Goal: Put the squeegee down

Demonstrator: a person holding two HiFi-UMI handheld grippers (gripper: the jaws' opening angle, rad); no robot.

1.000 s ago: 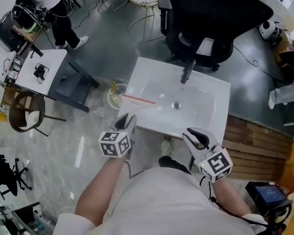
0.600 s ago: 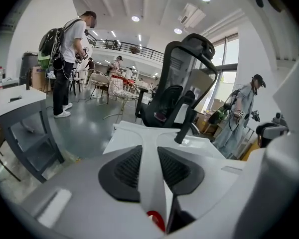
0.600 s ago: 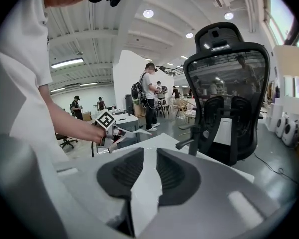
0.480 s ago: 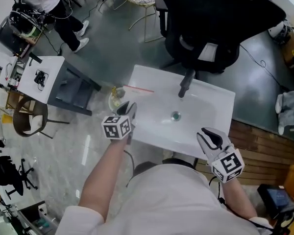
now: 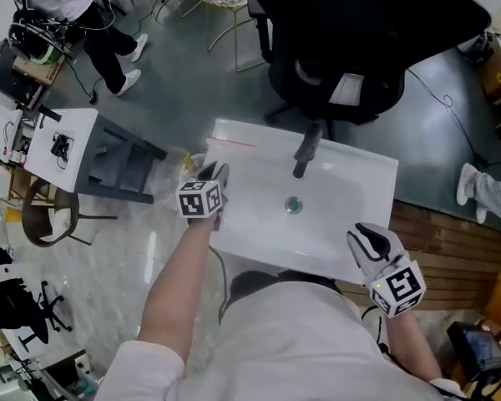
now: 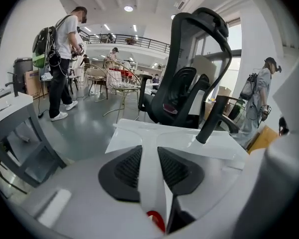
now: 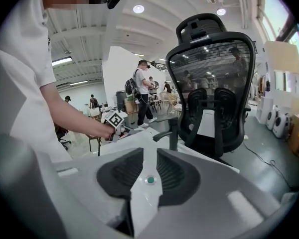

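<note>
While your left tongs [image 5: 215, 172] hang at the sink's left rim and your right tongs [image 5: 367, 236] at its near right corner, both stand released, their ribbed black pads a narrow gap apart with nothing clamped between them. Under them is the sink [image 5: 351, 182], a glossy white rectangle with a small round drain [image 5: 293, 205] and a slim black faucet [image 5: 305, 150]. The squeegee [image 5: 230, 143], a thin straight red-and-pale strip, lies flat on the far left corner, apart from both tongs, its long axis along the back rim; which end leads is too small to tell.
</note>
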